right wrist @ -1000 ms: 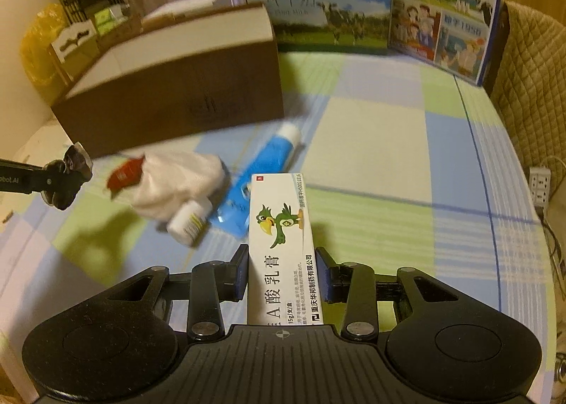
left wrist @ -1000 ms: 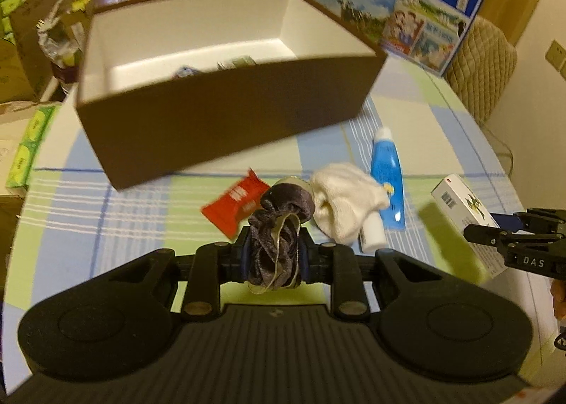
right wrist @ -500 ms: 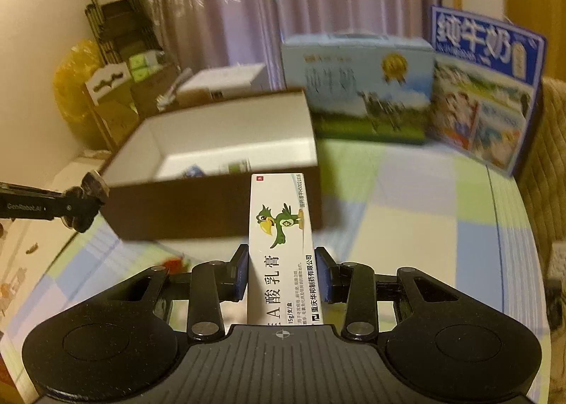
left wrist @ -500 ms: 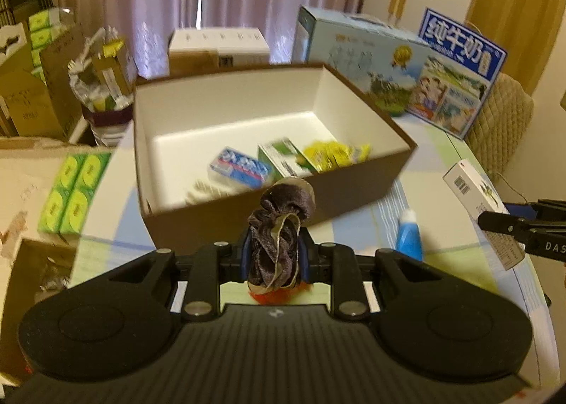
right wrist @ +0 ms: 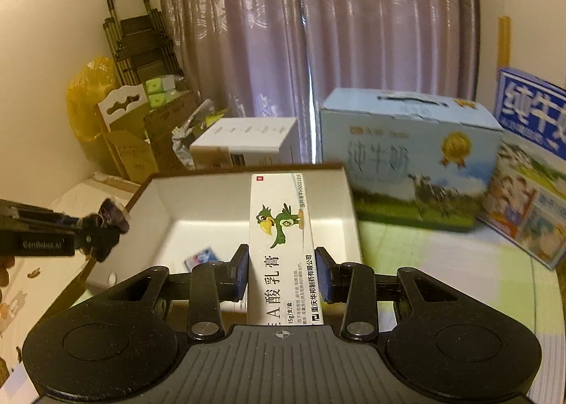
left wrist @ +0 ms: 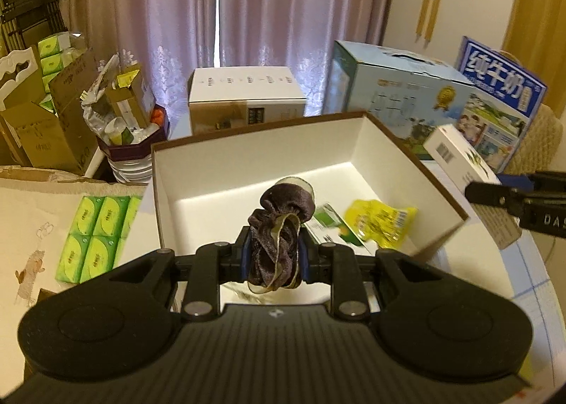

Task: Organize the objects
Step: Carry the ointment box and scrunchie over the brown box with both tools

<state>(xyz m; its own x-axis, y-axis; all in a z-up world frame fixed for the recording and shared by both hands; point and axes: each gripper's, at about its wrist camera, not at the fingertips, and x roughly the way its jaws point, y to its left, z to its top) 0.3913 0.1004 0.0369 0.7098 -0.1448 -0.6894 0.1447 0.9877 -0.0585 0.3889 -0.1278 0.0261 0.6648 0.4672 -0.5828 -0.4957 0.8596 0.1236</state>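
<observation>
Your left gripper [left wrist: 274,255] is clamped tight on a dark velvet scrunchie [left wrist: 279,227], hanging over the near wall of the brown box [left wrist: 417,156]. Your right gripper [right wrist: 281,273] is pinching a white ointment carton [right wrist: 281,245] with a green parrot on it, also over the box's near edge. Inside the box there's a yellow packet [left wrist: 378,222], a green-and-white carton [left wrist: 329,230] and a small blue packet [right wrist: 201,257]. Two milk cartons [right wrist: 406,156] stand just behind the box.
</observation>
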